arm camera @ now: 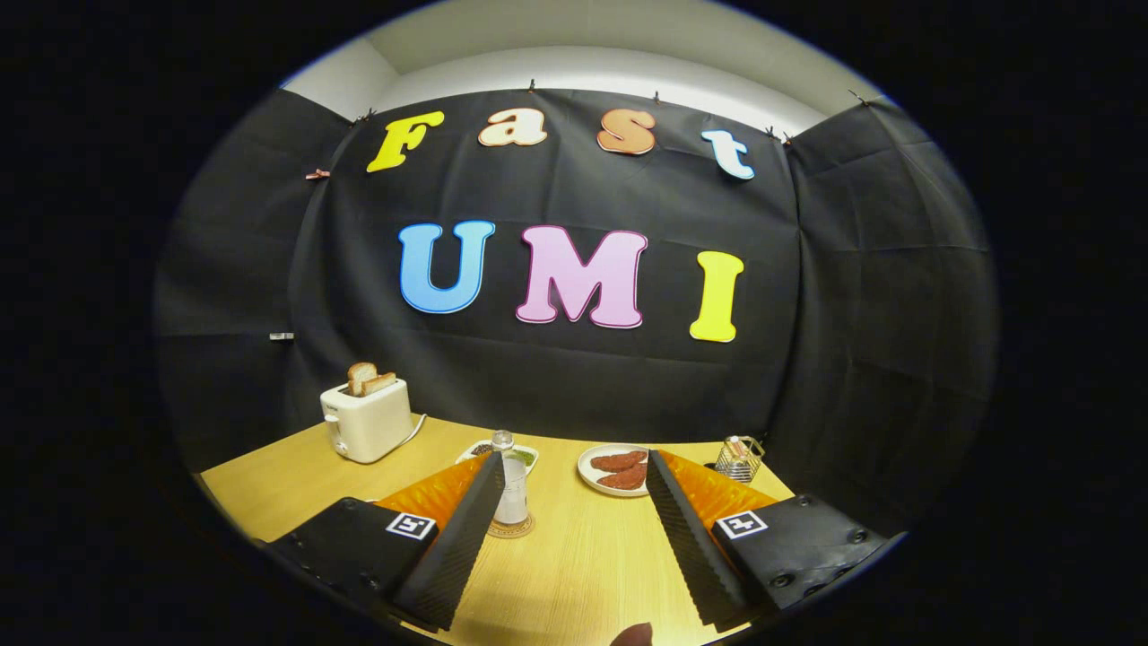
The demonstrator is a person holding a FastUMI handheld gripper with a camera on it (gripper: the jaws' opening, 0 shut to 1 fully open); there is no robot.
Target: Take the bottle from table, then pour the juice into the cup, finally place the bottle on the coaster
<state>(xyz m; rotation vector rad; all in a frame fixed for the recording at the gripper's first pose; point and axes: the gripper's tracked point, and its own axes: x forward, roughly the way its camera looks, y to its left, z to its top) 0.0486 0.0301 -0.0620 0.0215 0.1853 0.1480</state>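
A small clear bottle (513,484) with a pale cap stands upright on a round coaster (512,528) on the wooden table (574,556). It is right beside the tip of my left finger (466,529), which hides its left edge. My gripper (574,458) is open, its fingers spread wide with nothing between them. The bottle lies outside the gap, not touched by the right finger (686,529). A clear cup (740,458) stands beyond the right finger, near the table's far right corner.
A white plate (587,467) with reddish sausages sits just ahead, between the fingertips. A small dish (531,454) of dark food lies behind the bottle. A cream toaster (366,420) holding toast stands at the far left. The booth's black cloth wall closes the back.
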